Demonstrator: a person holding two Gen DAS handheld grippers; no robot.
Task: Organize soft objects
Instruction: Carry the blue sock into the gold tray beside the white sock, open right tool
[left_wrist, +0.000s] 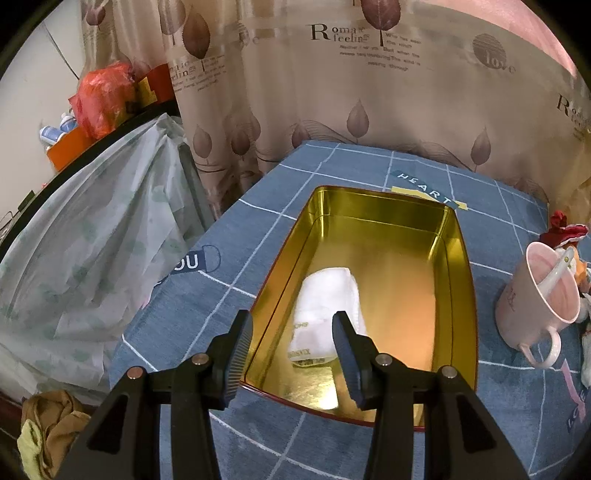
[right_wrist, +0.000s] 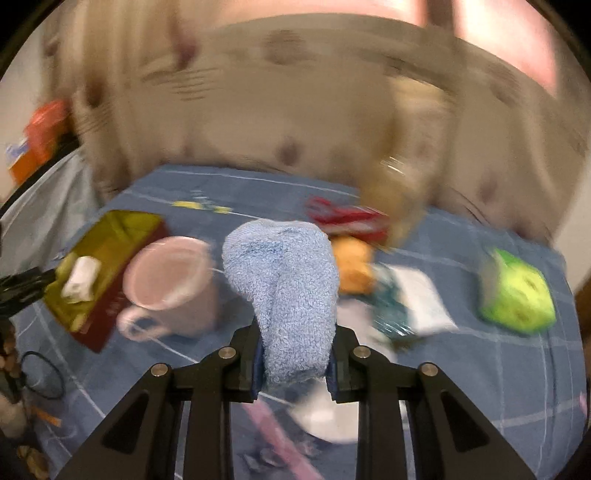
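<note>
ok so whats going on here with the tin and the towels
A person with a gripper in each hand is putting soft things into a gold tin on a blue cloth. One white towel already lies inside. The left gripper hangs open over the tin's near end, holding nothing. The right gripper is shut on a blue towel, in the air beside a pink mug; that view is blurred.

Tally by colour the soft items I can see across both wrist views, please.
White rolled towel in the gold tin: 1
Blue towel in the right gripper: 1
Green plush: 1
Orange plush: 1
Total: 4
</note>
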